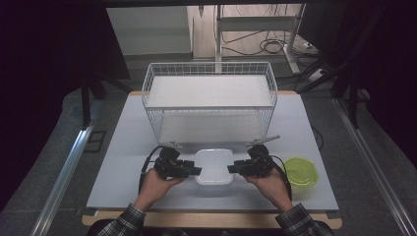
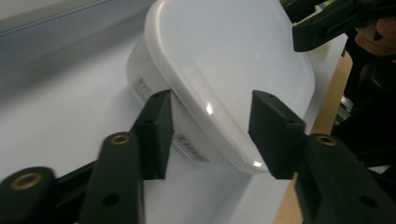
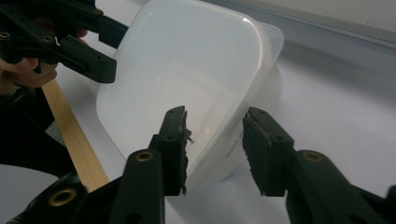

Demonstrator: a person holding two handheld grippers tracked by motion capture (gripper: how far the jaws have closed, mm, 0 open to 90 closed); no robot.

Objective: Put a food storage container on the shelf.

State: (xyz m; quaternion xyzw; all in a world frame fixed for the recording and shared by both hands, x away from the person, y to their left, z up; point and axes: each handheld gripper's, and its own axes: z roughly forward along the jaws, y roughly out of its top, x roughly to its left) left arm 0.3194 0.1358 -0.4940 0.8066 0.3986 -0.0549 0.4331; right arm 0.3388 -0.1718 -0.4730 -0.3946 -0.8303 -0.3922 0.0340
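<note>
Both claws spread wide now, left claw (image 1: pixel 195 171) and right claw (image 1: pixel 233 168) straddling opposite rims of the white container (image 1: pixel 214 166) on the tabletop (image 1: pixel 128 147).

Matte black two-jaw left gripper (image 2: pixel 210 135) and right gripper (image 3: pixel 212 149): brass-ringed screw holes, trailing black cables. Right jaw pad frayed. Plaid flannel sleeves (image 1: pixel 123 222).

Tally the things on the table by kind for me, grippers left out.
White lidded container: 1
White wire basket: 1
Yellow-green lid: 1
Total: 3
</note>
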